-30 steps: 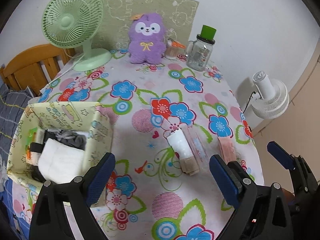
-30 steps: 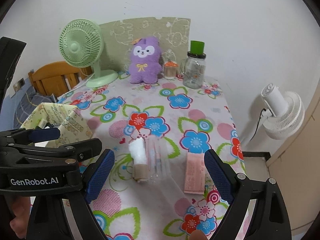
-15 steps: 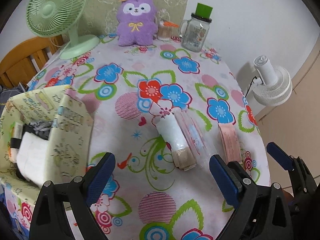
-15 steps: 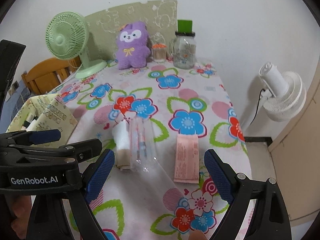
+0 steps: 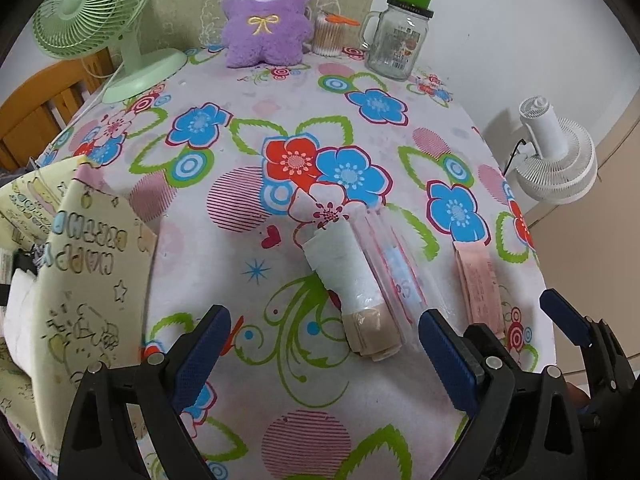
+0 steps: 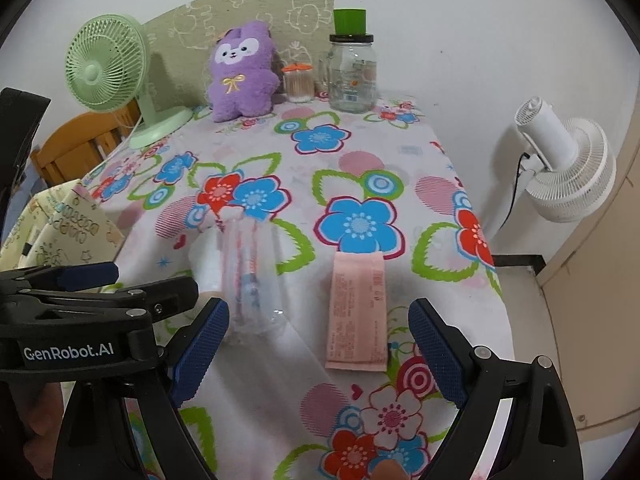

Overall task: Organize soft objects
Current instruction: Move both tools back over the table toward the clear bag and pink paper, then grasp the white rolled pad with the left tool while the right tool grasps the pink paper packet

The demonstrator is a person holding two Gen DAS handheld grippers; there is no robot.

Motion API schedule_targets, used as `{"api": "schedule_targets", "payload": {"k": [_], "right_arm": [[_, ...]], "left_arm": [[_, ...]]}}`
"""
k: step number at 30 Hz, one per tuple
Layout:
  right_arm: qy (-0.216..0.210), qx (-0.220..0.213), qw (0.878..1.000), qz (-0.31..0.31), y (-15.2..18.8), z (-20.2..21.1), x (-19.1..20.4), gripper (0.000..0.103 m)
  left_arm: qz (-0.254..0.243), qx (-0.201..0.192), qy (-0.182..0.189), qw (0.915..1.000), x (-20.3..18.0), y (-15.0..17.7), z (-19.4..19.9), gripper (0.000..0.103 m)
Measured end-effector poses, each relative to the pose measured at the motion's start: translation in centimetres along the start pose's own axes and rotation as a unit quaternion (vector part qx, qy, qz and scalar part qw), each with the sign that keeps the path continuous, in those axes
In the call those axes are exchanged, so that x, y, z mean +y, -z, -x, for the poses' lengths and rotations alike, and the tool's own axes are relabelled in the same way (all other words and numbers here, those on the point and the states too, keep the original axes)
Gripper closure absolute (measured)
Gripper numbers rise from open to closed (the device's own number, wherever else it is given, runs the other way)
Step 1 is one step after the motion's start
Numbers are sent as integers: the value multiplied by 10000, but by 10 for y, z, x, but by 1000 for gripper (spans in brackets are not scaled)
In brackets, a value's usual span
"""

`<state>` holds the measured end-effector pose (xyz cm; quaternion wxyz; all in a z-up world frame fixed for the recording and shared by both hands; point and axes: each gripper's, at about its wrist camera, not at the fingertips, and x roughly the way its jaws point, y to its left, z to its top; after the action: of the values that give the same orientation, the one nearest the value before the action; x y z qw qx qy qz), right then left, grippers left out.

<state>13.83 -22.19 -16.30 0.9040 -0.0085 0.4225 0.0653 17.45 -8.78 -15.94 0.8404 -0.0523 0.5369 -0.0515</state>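
A: Left wrist view: what is lying ahead?

B: The left gripper (image 5: 324,344), jaws apart and empty, is hovering just behind a white cloth roll (image 5: 349,286). Its long axis is running away toward the table's (image 5: 400,152) far edge.

A: Right wrist view?

B: The right gripper (image 6: 318,342), also apart, is framing a flat pink packet (image 6: 358,314) near the right edge; a clear crinkly sleeve (image 6: 248,280) is lying beside it.

You see a floral cloth (image 5: 248,128) in blue, red and green, a purple plush (image 5: 264,16), a mint-green fan (image 5: 92,12) and a pale-pink packet (image 6: 357,312).
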Motion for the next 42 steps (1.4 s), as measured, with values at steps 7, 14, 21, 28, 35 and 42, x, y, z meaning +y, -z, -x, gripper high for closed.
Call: {"api": "schedule_targets", "payload": {"k": [7, 14, 21, 28, 35, 42], "right_arm": [[50, 137, 9999, -5, 2, -14, -6, 10], [91, 257, 9996, -96, 5, -27, -14, 10], [110, 320, 9993, -167, 6, -38, -20, 10], [122, 385, 9990, -182, 6, -45, -23, 10], [92, 405, 9990, -156, 6, -49, -21, 10], [108, 400, 9991, -127, 5, -53, -23, 10]], "left_arm": [[-43, 139, -10, 9999, -4, -2, -15, 7], [0, 172, -97, 9998, 0, -2, -27, 7], [103, 224, -191, 9995, 9, -4, -39, 7], [-53, 137, -379, 9992, 2, -5, -43, 8], [-73, 49, -290, 9995, -1, -10, -40, 31], [-240, 111, -389, 9989, -15, -14, -52, 7]]}}
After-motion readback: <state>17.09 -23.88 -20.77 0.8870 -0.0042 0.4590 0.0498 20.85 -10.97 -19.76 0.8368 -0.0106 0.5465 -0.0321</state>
